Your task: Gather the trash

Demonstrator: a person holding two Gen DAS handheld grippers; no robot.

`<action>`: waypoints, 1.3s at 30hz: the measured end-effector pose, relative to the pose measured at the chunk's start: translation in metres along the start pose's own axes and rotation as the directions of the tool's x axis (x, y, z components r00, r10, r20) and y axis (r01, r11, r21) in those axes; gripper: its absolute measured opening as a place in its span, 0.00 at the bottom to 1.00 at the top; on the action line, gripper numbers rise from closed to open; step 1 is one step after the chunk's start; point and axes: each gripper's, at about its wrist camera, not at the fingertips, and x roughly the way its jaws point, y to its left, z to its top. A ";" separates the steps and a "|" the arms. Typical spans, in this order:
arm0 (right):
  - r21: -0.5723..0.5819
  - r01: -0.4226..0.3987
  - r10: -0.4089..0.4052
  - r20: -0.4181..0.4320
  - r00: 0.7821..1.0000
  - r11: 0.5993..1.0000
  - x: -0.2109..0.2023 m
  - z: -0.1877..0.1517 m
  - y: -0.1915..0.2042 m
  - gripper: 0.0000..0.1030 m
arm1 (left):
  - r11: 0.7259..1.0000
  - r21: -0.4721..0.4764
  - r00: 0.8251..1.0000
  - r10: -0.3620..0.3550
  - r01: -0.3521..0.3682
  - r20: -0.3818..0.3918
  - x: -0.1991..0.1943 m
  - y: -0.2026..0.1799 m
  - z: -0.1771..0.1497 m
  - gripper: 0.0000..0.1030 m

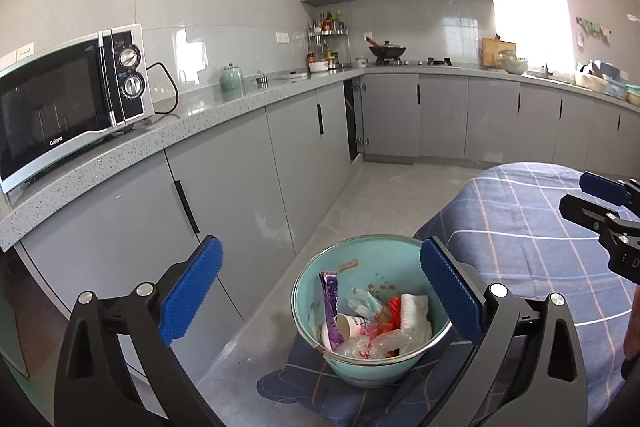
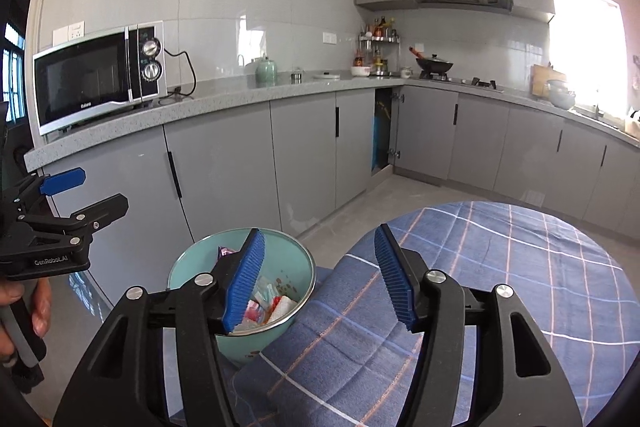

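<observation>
Both tongs, left (image 1: pixel 320 291) and right (image 2: pixel 320 277), hang wide and empty. Trash bucket (image 1: pixel 308 291) sits at 6 o'clock, already stuffed. Bump its rim and it probably tips off the plaid-covered tabletop (image 2: pixel 500 267).

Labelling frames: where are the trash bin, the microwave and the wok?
trash bin (image 1: pixel 310 289), left wrist view, inner wall.
microwave (image 2: pixel 82 79), right wrist view, door glass.
wok (image 1: pixel 387 51), left wrist view, bowl.

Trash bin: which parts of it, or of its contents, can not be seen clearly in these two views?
- Right wrist view: the right gripper, its finger covers much of the trash bin opening.
- Left wrist view: the lower trash lies buried under upper pieces; the paper cup print is too small to read.
- Both views: the plaid cloth hides the bin's base.
</observation>
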 end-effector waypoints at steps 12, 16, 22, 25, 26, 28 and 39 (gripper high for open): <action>-0.009 0.022 -0.022 0.040 0.999 1.000 -0.024 0.000 -0.002 0.59 | 1.000 -0.003 1.000 0.015 -0.015 0.027 -0.017 0.000 0.003 0.95; -0.005 0.028 -0.028 0.050 0.998 1.000 -0.028 0.001 -0.005 0.60 | 1.000 0.002 0.999 0.018 -0.018 0.029 -0.018 -0.002 0.003 0.95; 0.000 0.032 -0.032 0.055 0.998 0.999 -0.028 0.001 -0.006 0.61 | 1.000 0.002 0.999 0.017 -0.017 0.027 -0.018 -0.001 0.003 0.95; 0.001 0.032 -0.032 0.054 0.998 0.999 -0.028 0.000 -0.006 0.61 | 1.000 0.001 0.999 0.019 -0.019 0.027 -0.017 -0.001 0.003 0.95; 0.001 0.032 -0.032 0.056 0.998 0.999 -0.028 0.000 -0.006 0.61 | 1.000 0.001 0.999 0.019 -0.019 0.026 -0.017 -0.001 0.003 0.95; 0.003 0.035 -0.035 0.058 0.998 0.999 -0.029 0.000 -0.006 0.61 | 1.000 0.001 0.999 0.021 -0.021 0.026 -0.017 -0.001 0.003 0.95; 0.007 0.041 -0.041 0.063 0.997 0.999 -0.033 -0.002 -0.008 0.61 | 1.000 -0.005 0.999 0.020 -0.020 0.029 -0.018 0.000 0.003 0.95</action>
